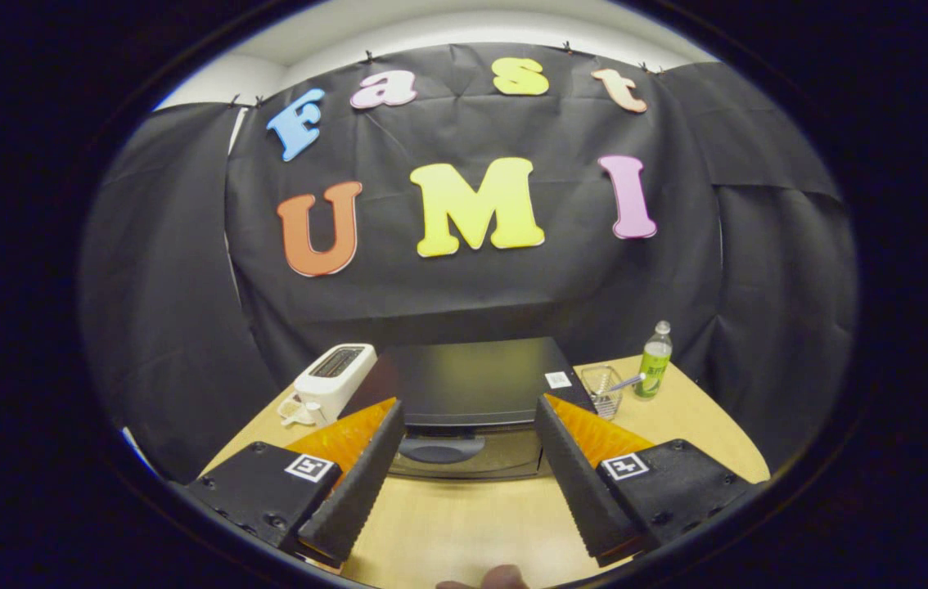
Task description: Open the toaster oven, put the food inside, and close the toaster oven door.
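Note:
A black toaster oven stands on the wooden table just ahead of my fingers, seen from above. Its door is closed, with a dark handle near the top of the front. My gripper hovers above the table in front of the oven, open, with nothing between its fingers. The handle lies in the gap between the two fingertips, a little beyond them. I cannot pick out the food from here.
A white slot toaster sits left of the oven. To the right stand a small wire basket with a utensil in it and a green-labelled bottle. A fingertip shows at the table's near edge.

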Demonstrator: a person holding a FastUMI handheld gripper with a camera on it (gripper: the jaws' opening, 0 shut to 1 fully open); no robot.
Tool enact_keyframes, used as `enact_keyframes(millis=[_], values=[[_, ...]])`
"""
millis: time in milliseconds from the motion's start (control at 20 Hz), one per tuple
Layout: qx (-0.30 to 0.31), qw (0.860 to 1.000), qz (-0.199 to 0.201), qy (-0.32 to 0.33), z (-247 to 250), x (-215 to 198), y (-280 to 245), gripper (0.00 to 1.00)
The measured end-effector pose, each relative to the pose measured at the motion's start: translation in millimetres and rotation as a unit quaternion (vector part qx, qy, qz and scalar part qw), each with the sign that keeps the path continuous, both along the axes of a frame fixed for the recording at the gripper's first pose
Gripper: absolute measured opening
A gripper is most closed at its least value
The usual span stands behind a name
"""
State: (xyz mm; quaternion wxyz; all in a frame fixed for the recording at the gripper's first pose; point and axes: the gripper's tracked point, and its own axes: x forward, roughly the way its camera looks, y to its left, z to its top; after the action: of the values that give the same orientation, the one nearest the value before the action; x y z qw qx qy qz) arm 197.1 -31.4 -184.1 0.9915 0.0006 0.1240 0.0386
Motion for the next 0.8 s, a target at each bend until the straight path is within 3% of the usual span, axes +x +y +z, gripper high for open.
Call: enact_keyframes(millis=[350, 600, 800], values=[[-0.026, 0.999, 0.008, 0.036, -64.4, 63.7, 19.1, 1.0], [-0.04, 0.997, 0.0, 0.068, -100.4, 83.1, 21.8, 1.0], [-0.047, 0.997, -0.007, 0.057, -103.8, 80.0, 22.5, 1.0]])
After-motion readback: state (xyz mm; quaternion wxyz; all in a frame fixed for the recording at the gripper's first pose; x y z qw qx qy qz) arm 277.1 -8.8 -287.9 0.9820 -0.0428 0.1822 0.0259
